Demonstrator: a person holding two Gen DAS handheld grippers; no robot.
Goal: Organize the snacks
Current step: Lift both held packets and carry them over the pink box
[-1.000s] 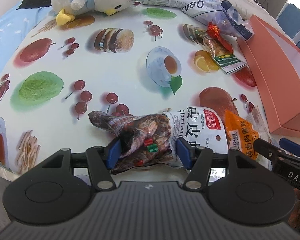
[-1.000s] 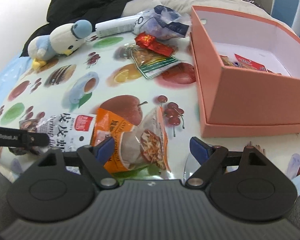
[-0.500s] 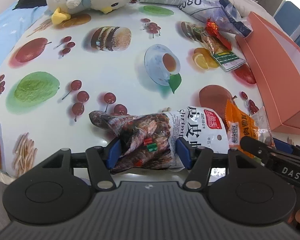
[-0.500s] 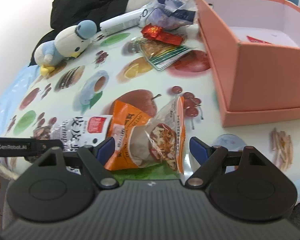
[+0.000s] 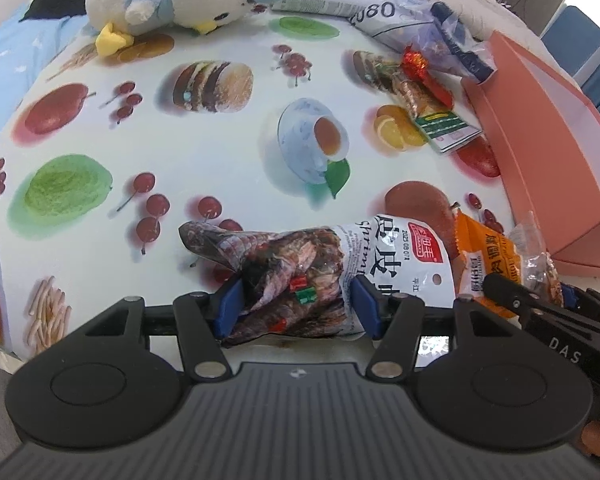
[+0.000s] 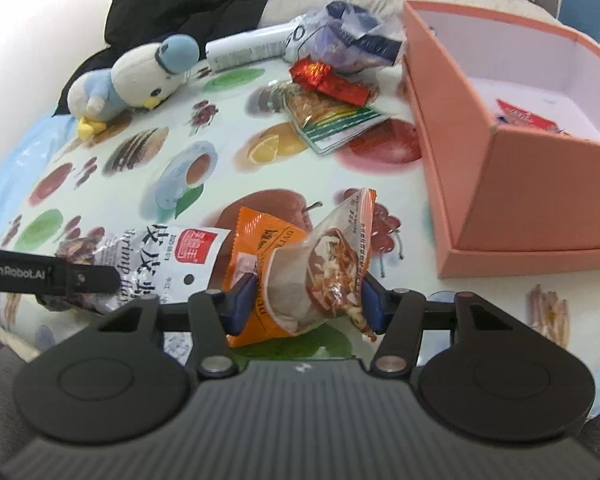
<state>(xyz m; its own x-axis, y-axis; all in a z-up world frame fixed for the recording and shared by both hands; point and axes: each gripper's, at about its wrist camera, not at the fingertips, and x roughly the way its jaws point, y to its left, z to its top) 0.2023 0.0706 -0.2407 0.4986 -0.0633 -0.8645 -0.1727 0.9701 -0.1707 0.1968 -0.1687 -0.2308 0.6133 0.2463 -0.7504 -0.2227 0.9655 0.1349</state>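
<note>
The left gripper (image 5: pixel 296 304) squeezes the shrimp bag (image 5: pixel 340 268). The right gripper (image 6: pixel 306 304) squeezes the orange bag (image 6: pixel 296 276). Both bags sit in front of the pink box (image 6: pixel 540 184).

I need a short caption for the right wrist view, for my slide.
Right gripper closes on an orange snack bag beside the open pink box.

Both grippers are down low at the near edge, side by side. The left gripper (image 5: pixel 296 306) has its blue pads (image 5: pixel 229 307) squeezed against something pinched between them, and the right gripper (image 6: pixel 306 304) is doing the same, pads (image 6: pixel 241 300) pressed in from both sides. A bit of the person's finger (image 5: pixel 598 438) peeks out at the far right, behind the right gripper's body.
</note>
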